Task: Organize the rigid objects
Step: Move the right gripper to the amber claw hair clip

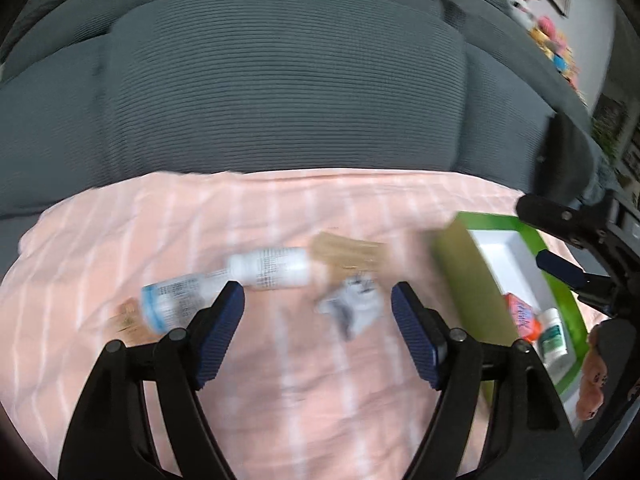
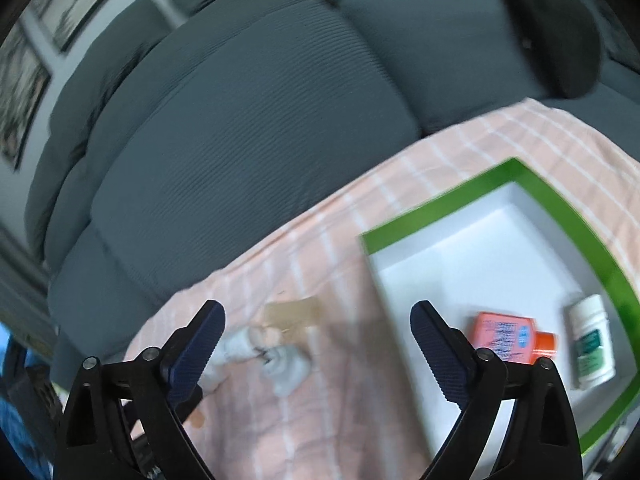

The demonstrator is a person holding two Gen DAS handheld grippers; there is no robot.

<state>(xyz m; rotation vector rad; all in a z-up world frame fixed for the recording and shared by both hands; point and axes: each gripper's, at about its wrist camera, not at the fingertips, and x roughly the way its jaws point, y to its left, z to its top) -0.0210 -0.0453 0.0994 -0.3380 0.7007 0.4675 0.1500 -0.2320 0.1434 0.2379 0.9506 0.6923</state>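
Two bottles (image 1: 224,284) lie beyond the left gripper's (image 1: 318,300) spread, empty jaws.

Setting: home living room
Evidence: grey ribbed sofa (image 1: 280,92); framed pictures (image 2: 24,80) on the wall behind the sofa

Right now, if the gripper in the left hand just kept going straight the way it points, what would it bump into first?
Probably the small grey-and-white figurine lying on the pink striped cloth, slightly right of centre between the open left gripper fingers. Blur makes depth uncertain; it might meet bare cloth first.
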